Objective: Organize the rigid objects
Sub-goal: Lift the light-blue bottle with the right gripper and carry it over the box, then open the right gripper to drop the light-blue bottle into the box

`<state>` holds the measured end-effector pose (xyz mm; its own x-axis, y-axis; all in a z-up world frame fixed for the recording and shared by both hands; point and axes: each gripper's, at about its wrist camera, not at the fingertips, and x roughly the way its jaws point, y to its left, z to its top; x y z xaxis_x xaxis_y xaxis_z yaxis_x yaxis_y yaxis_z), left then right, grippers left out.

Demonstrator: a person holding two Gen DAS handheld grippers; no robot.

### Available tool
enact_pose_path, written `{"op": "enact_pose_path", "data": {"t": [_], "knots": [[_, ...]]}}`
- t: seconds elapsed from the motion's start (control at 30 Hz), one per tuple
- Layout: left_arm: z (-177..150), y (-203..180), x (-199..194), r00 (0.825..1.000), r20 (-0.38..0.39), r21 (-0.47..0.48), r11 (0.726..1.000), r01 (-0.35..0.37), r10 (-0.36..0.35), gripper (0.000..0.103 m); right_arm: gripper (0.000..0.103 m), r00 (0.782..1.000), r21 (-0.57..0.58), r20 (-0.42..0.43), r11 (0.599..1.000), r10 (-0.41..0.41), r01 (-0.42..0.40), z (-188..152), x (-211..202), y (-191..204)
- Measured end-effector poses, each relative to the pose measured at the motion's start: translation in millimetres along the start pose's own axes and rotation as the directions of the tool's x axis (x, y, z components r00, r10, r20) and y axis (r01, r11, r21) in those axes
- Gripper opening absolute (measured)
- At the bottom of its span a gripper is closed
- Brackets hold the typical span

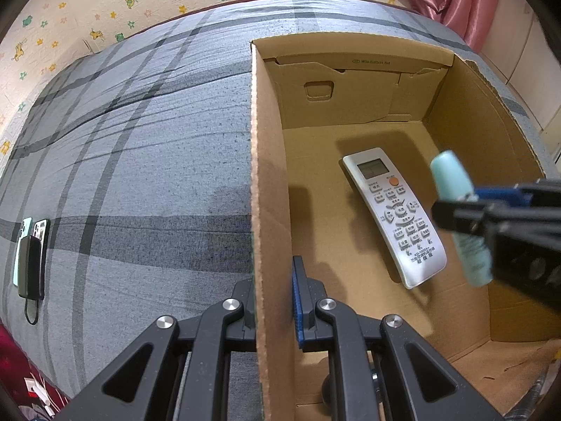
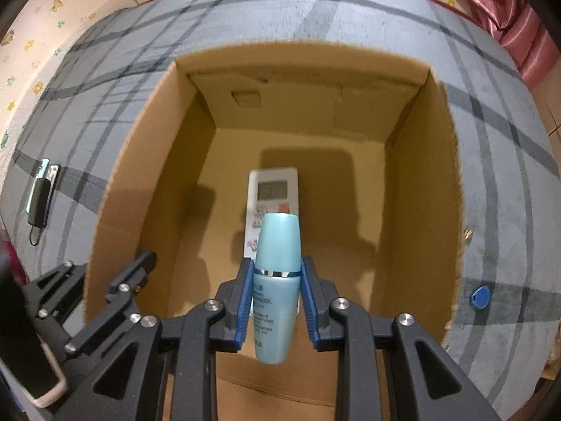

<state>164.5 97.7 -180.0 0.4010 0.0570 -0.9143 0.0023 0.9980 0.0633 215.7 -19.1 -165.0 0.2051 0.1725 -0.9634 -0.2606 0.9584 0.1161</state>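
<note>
1. Two phones (image 1: 32,252) lie far left on the plaid bed (image 1: 140,161), well apart from the box (image 1: 270,182), with a dark power bank on top and a cable trailing from it. They look flat, stiff and smooth; I judge they need a grip across the narrow edges, since the faces would slide.
2. Left gripper (image 1: 271,301) straddles the box's left wall, one finger outside and one blue-padded finger inside. The jaws are pressed onto the cardboard, which probably steadies the box. The wall is thin and would likely buckle under a hard pull.
3. Remote (image 1: 392,215) lies face up on the box floor, near the middle, slanted in the left view. It looks light, hard plastic, not fragile.
4. Bottle (image 2: 277,287) is teal, with a cap above a shiny band. It hangs over the box interior, above the remote's lower end, not touching it as far as I can tell.
5. Right gripper (image 2: 277,294) pinches the bottle from both sides near the band, pads on the body just below the cap. The bottle seems rigid, smooth and slightly tapered, so it may slip downward; the mid-body hold looks sound. Weight depends on its contents, which cannot be seen.
6. Blue tag (image 2: 480,296) lies on the bed right of the box, small and flat, likely awkward to pinch.
</note>
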Motion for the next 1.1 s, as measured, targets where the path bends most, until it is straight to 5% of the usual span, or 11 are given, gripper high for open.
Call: {"op": "enact_pose_path", "data": {"t": [0.27, 0.8, 1.1], "knots": [[0.1, -1.4, -1.0, 1.0, 0.001, 0.002, 1.0, -0.004, 0.004, 0.013, 0.027, 0.997, 0.027, -0.077, 1.0, 0.016, -0.014, -8.1, 26.7, 2.1], [0.2, -2.0, -2.6, 1.0, 0.002, 0.002, 1.0, -0.008, 0.008, 0.013, 0.028, 0.998, 0.012, -0.063, 1.0, 0.01, -0.009, -5.9, 25.0, 6.1], [-0.1, -4.1, -2.3, 1.0, 0.003, 0.004, 1.0, -0.013, 0.013, 0.013, 0.044, 1.0, -0.002, -0.008, 1.0, -0.005, 0.005, -4.5, 6.2, 8.6]]}}
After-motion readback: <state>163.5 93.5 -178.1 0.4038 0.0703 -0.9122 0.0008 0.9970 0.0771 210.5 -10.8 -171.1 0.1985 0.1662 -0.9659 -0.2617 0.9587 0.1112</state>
